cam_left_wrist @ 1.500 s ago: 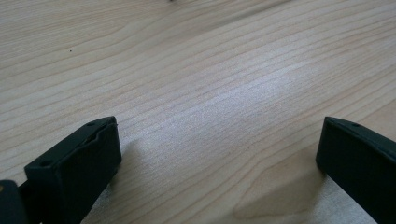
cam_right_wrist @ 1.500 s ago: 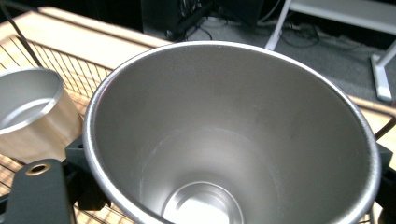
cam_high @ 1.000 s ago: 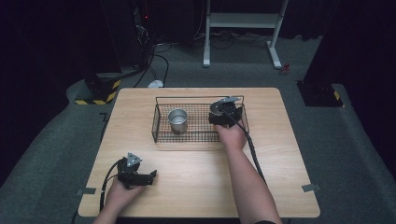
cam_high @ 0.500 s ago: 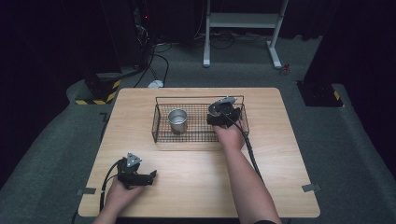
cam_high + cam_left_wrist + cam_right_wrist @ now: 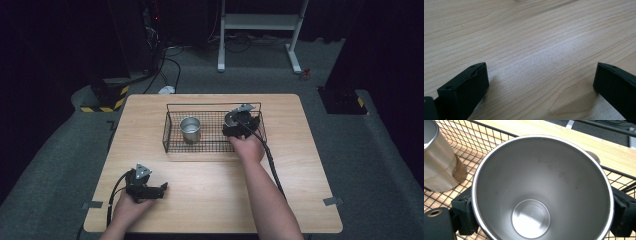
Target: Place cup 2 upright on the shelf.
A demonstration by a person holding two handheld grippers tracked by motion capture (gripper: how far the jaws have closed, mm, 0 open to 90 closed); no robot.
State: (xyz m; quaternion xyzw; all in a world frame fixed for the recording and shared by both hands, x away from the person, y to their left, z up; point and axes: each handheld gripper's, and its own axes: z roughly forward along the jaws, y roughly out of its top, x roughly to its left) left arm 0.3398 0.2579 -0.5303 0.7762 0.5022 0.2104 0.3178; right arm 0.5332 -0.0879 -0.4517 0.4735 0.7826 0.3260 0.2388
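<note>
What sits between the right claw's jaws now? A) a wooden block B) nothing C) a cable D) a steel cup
D: in the right gripper view the jaws flank the steel cup on both sides, over the wire basket; the right claw sits at the basket's right end.

Little change is seen: the right gripper (image 5: 240, 123), clamped on a steel cup (image 5: 541, 190) inside the wire basket (image 5: 172, 131), has been shifted only very slightly toward the basket's near side.
</note>
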